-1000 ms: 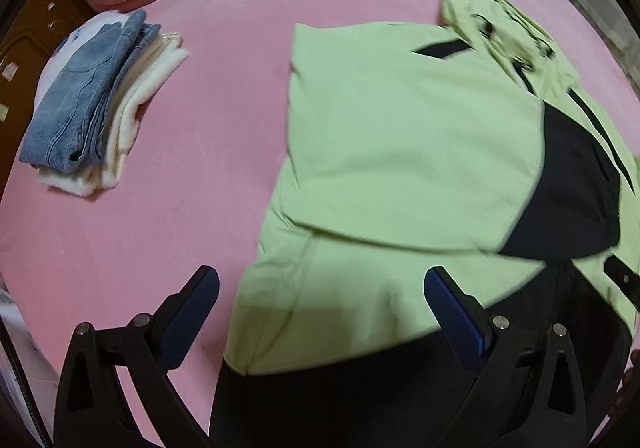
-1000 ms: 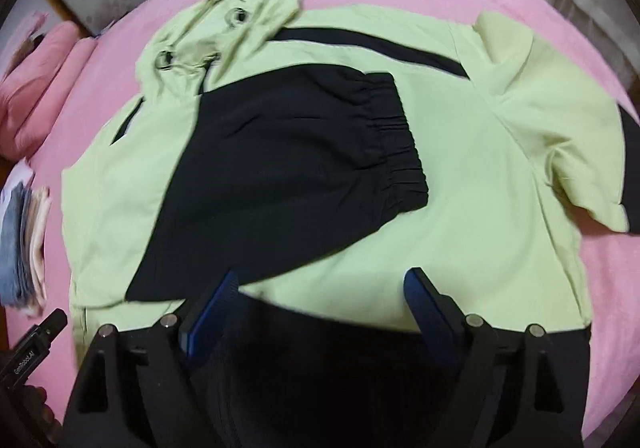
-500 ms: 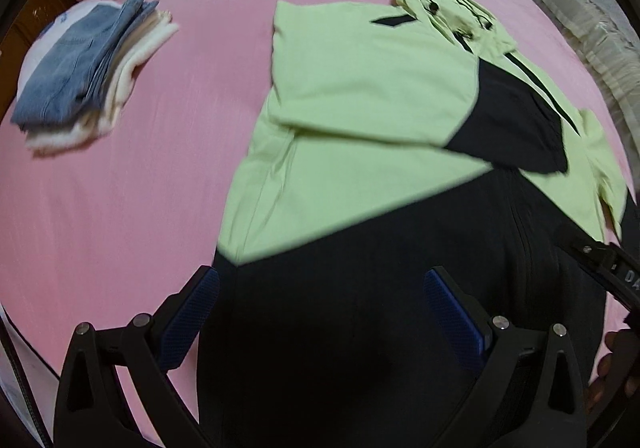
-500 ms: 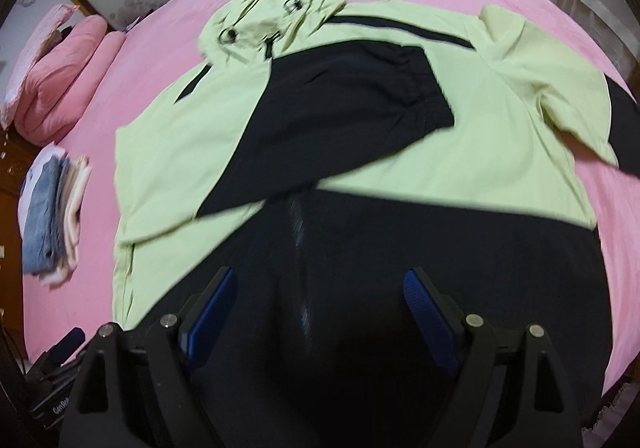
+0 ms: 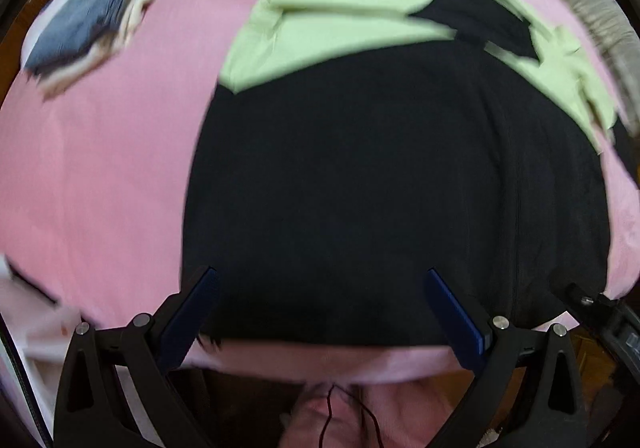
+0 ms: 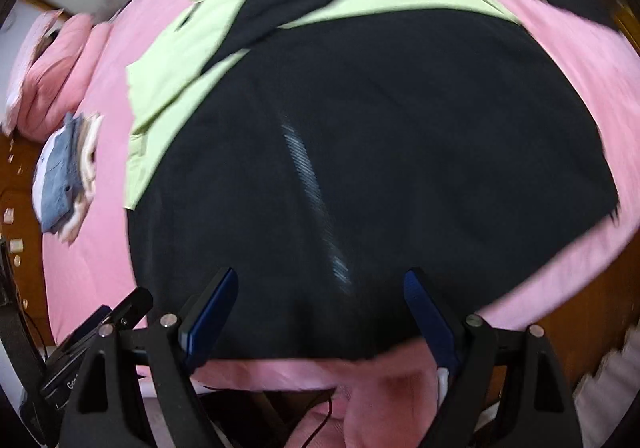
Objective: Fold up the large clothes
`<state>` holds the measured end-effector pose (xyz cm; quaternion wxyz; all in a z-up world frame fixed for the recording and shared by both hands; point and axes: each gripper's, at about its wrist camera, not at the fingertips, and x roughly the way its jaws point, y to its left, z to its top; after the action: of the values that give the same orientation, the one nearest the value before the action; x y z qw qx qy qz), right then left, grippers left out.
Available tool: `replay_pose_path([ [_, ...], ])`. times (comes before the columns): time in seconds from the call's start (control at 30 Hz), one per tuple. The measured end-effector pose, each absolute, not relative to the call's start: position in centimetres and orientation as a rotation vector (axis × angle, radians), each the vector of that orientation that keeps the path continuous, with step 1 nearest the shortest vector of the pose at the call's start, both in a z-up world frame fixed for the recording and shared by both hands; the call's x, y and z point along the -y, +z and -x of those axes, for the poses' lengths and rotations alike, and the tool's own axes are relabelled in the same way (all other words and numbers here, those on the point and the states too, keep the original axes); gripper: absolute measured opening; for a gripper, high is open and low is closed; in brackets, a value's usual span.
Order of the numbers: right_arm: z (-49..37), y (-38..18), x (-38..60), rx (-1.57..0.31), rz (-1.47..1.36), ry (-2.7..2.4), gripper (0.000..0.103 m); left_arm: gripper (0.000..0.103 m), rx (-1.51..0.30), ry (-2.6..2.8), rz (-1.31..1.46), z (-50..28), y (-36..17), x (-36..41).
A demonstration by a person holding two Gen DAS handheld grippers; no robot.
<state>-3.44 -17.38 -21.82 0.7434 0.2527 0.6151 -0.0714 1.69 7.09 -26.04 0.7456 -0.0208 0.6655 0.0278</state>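
Observation:
A large lime-green and black hooded jacket (image 5: 360,151) lies flat on the pink bed, its black lower half nearest me and its hood at the far end. A sleeve with a black cuff (image 5: 476,19) is folded across the chest. The jacket also fills the right wrist view (image 6: 360,151), with a zipper line (image 6: 308,183) down its middle. My left gripper (image 5: 320,312) is open and empty above the jacket's black hem. My right gripper (image 6: 320,312) is open and empty above the same hem. The frames are blurred.
A stack of folded clothes with blue denim on top (image 5: 92,23) lies on the pink bed (image 5: 100,175) at the far left, also in the right wrist view (image 6: 66,171). Pink pillows (image 6: 56,75) sit beyond it. The bed's near edge and wooden floor (image 6: 560,308) are below.
Both grippers have drawn back toward the near edge of the bed, so the jacket's black hem and the bed edge have come into view. Both stayed open and empty.

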Motion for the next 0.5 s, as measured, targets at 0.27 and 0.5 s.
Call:
replay_pose_path([
  [0.27, 6.5, -23.0, 24.9, -1.222, -0.709, -0.287, 0.085, 0.101, -1.542, 0.001, 0.005, -0.8, -27.4, -0.2],
  [0.5, 5.0, -21.4, 39.3, -1.108, -0.832, -0.369, 0.082, 0.101, -1.558, -0.103, -0.137, -3.1, -24.7, 12.5],
])
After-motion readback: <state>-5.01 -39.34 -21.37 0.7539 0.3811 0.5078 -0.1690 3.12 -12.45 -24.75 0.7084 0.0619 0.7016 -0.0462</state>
